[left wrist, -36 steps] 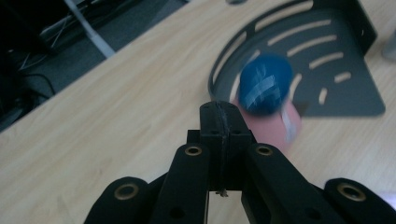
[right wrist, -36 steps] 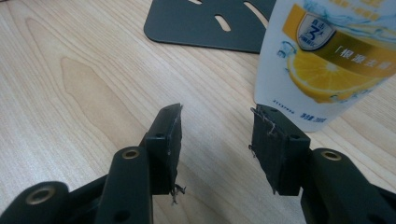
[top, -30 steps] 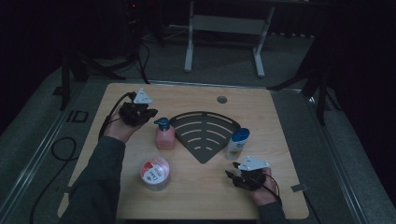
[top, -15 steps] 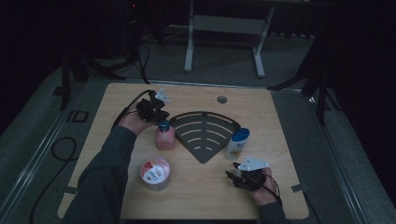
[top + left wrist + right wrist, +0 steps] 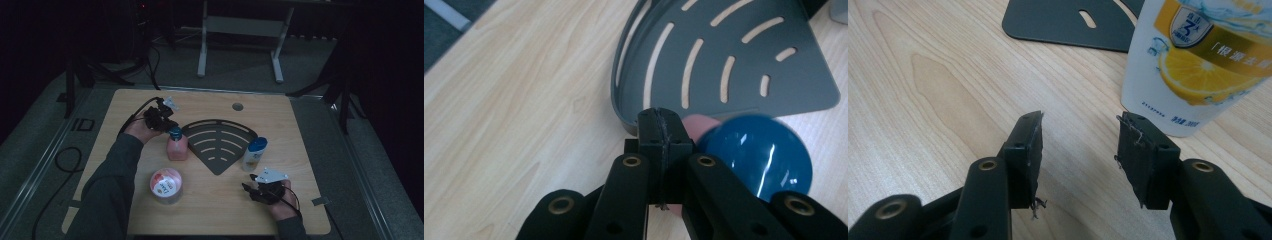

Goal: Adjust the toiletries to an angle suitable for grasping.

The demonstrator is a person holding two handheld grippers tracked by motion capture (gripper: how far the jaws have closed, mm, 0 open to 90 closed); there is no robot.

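High view: two hand-held grippers over a wooden counter (image 5: 300, 120) with bottles, a tub and a dark rack.

Going from left to right, the left gripper (image 5: 167, 124) is at about ten o'clock on the counter, its jaws clenched together with nothing between them, just above the blue cap of the pink bottle (image 5: 177, 145). At seven o'clock stands a round tub (image 5: 166, 183) with a red and white lid. In the centre lies the dark slotted fan-shaped rack (image 5: 220, 142), flat on the counter. Just beside its right edge stands the white bottle (image 5: 254, 154) with a blue cap. At five o'clock the right gripper (image 5: 251, 190) rests low, its jaws released and apart, pointing toward the white bottle without touching it.
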